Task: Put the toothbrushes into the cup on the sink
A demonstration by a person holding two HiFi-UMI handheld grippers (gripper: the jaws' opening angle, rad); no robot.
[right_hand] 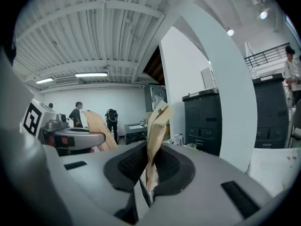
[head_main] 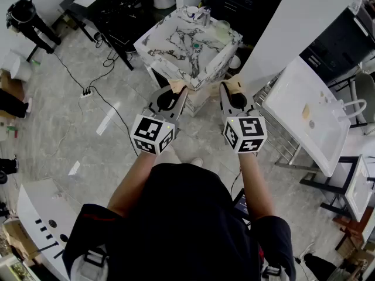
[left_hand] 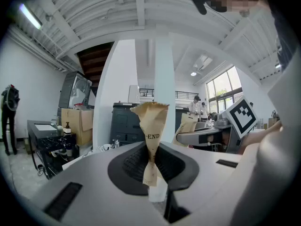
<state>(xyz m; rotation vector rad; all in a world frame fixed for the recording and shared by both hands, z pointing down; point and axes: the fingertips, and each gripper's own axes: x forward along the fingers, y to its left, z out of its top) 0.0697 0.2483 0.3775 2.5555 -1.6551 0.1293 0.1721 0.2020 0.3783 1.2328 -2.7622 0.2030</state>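
– Tan paper scrap (left_hand: 151, 135) pinched in left gripper (left_hand: 153, 157), right gripper (right_hand: 151, 171) likewise. Why?
– Likely parked shut, level, for the approach. Cup (head_main: 223, 26) sits on marble sink (head_main: 167, 60) ahead; no toothbrushes visible.

The marbled sink (head_main: 170, 57) stood on the grey floor (head_main: 58, 133), a pale cup (head_main: 223, 26) at its far rim. A power strip (head_main: 87, 92) lay on the floor.

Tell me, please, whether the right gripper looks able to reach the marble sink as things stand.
Probably yes: the right gripper hangs just short of the marble sink, nothing shows between them, though a step forward may be needed.
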